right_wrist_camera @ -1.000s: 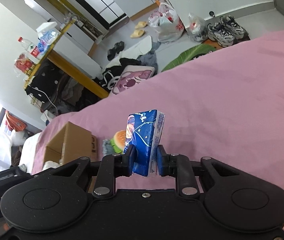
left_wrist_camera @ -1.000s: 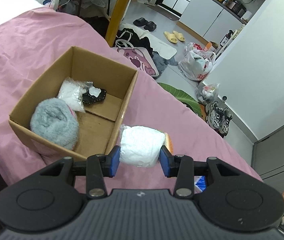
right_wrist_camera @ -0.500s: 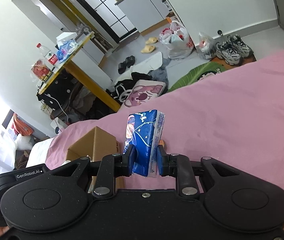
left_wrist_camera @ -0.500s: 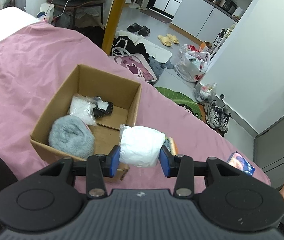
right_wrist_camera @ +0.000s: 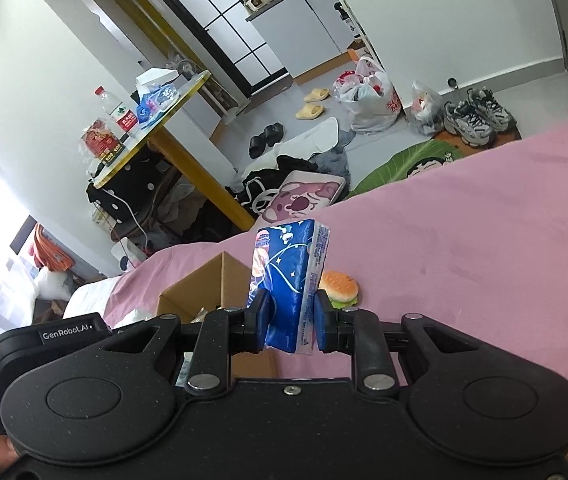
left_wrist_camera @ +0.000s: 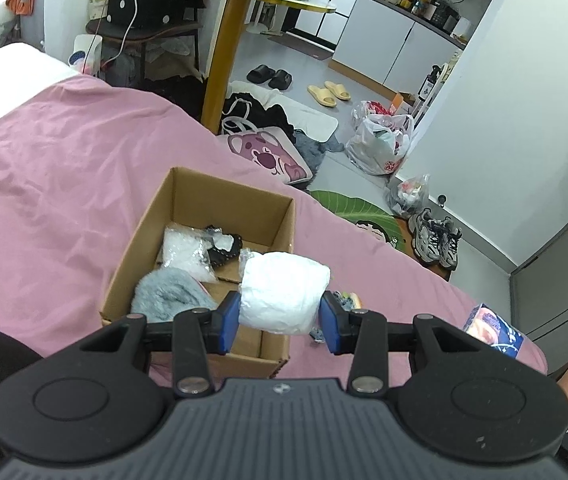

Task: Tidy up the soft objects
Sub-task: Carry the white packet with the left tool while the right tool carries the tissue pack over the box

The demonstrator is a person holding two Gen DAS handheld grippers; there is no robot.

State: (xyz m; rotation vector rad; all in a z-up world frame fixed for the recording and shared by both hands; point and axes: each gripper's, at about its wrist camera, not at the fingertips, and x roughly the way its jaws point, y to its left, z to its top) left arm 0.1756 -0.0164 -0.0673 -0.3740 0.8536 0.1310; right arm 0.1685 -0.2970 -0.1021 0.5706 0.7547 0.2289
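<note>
Gripping a crinkled white roll [left_wrist_camera: 284, 292], left gripper [left_wrist_camera: 280, 322].

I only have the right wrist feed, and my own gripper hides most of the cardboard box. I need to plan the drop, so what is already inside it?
Observer: The left wrist view looks down into the cardboard box. It holds a grey fluffy bundle, a clear bag of white material and a small black item.
Operator: And my other side, is it carrying anything?
Observer: Yes. The left gripper is shut on a white wrapped roll, held over the box's near right part.
Operator: Is any room left in there?
Observer: Bare cardboard floor shows along the box's right side, beside the black item.
</note>
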